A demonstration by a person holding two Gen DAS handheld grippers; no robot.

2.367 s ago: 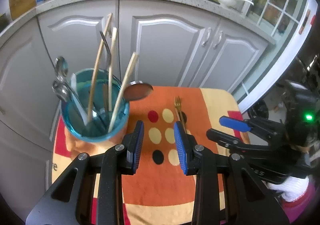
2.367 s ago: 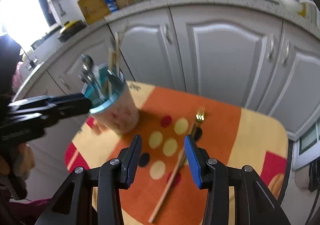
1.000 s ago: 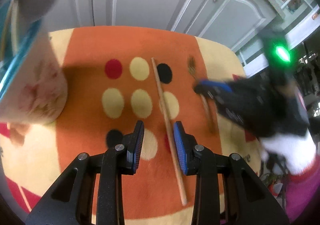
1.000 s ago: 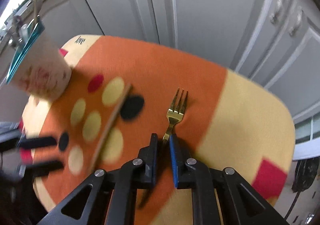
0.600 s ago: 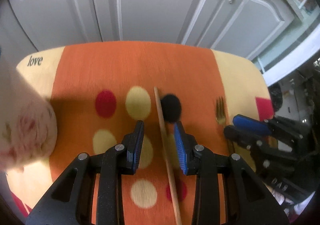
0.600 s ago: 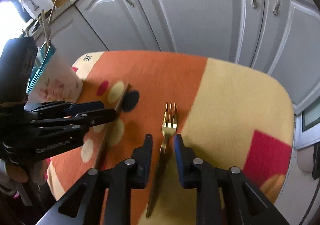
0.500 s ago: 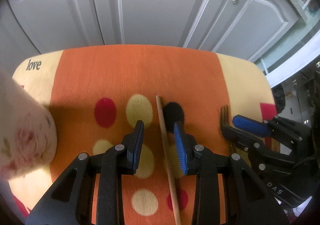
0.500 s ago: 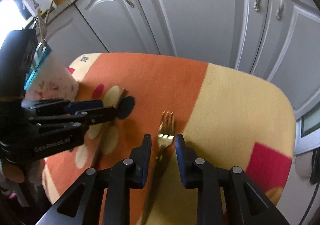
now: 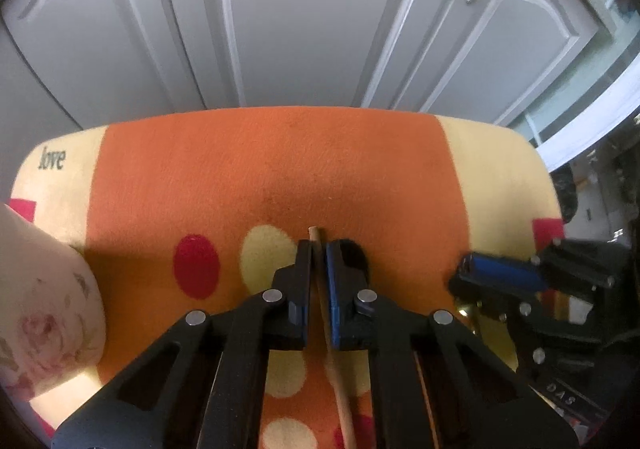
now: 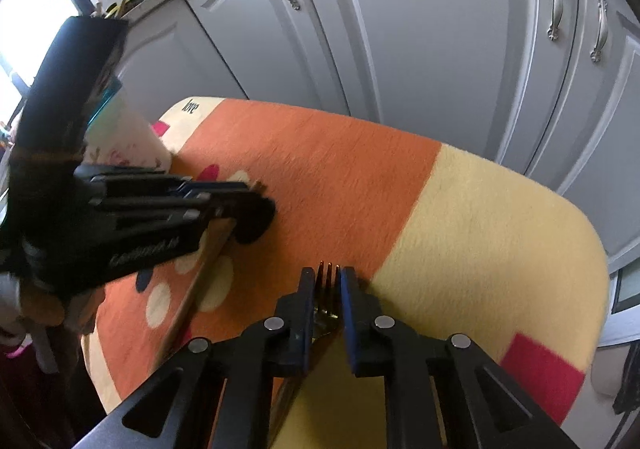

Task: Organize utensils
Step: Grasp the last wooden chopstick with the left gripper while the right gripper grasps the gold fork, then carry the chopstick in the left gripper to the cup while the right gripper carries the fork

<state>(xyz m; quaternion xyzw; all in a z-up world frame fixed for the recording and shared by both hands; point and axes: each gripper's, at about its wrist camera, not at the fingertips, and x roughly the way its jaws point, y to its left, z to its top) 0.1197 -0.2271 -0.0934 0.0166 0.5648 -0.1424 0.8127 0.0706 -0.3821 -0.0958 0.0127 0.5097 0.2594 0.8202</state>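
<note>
1. The wooden chopstick (image 9: 320, 291) is lying flat on the orange part of the cloth (image 9: 248, 169), right by the dotted pattern, its far tip poking out just past the left gripper (image 9: 318, 251). The left tongs are squeezing in on it from both sides, closed down narrow with the stick pinched between the pads.
2. The gold fork (image 10: 328, 285) is sitting over by the seam where orange meets yellow, tines pointing toward the cabinets. The right gripper (image 10: 327, 281) is straddling its head, jaws narrow, pads hugging both sides of the tines. Looks like it's touching, but I honestly can't tell if it's clamping yet.
3. The two grippers are working side by side; from the right wrist view the left one is showing up blurry at the left, over the chopstick.
4. The utensil cup (image 9: 44, 317), pale with a pink flower print and a teal rim (image 10: 108, 97), is standing at the left edge of the cloth, well apart from the fork.
5. Grey cabinet doors (image 9: 304, 17) with metal handles are filling the background behind the table.
</note>
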